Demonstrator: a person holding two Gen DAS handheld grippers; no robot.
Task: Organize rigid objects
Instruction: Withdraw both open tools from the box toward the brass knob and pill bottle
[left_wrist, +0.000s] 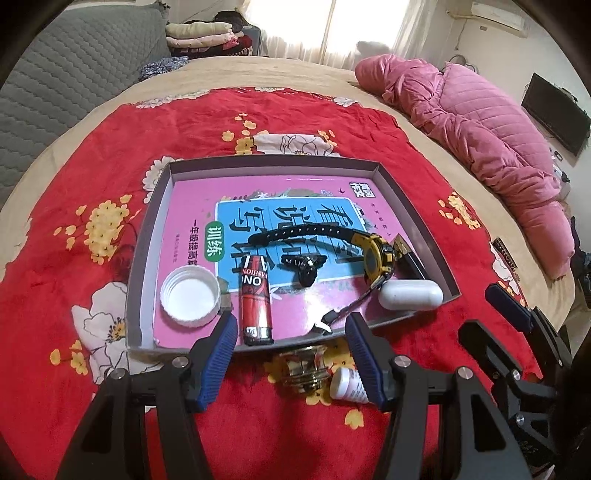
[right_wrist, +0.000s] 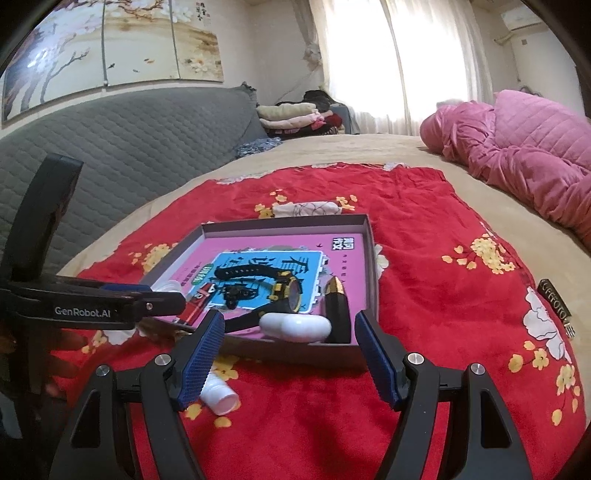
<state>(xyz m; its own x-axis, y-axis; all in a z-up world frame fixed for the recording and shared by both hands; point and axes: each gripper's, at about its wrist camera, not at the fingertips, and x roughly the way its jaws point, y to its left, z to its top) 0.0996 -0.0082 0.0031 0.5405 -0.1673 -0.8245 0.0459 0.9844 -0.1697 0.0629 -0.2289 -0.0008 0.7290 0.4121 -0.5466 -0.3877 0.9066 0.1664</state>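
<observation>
Landmark: shallow grey box (left_wrist: 417, 206), sitting on the red floral blanket (left_wrist: 110, 155). A pink book (left_wrist: 192, 206) lies flat in it, covering most of the floor.

Inside the box, on the book:
- white screw cap (left_wrist: 189, 296), open side up, at the near-left corner
- red lighter (left_wrist: 255, 299), just right of the cap, metal head against the box's near wall
- small black clip-like piece (left_wrist: 304, 266), mid-box; can't tell what it is
- black-and-yellow watch (left_wrist: 376, 258), right of centre, one strap running left across the book, the other toward the near wall
- white oval case (left_wrist: 410, 293), at the near-right corner, touching the watch
- black-and-gold tube (right_wrist: 337, 308), along the right wall, just behind the white case

Outside the box, on the blanket just in front of its near wall:
- gold metal knob-like piece (left_wrist: 304, 369), near the middle of the wall
- small white bottle (left_wrist: 349, 386), lying on its side just right of the gold piece, partly hidden by a finger

Left gripper (left_wrist: 291, 339): fingers spread wide, holding nothing, above the near wall with the gold piece between and below the tips.
Right gripper (right_wrist: 290, 338): fingers also wide apart, empty, in front of the near-right corner, in line with the white case.

Further out from the box: tan bedspread (left_wrist: 295, 74) under the blanket, pink quilted coat (left_wrist: 480, 125) well off to the far right, grey quilted headboard (right_wrist: 129, 147) to the left, folded clothes (left_wrist: 203, 35) behind it.
</observation>
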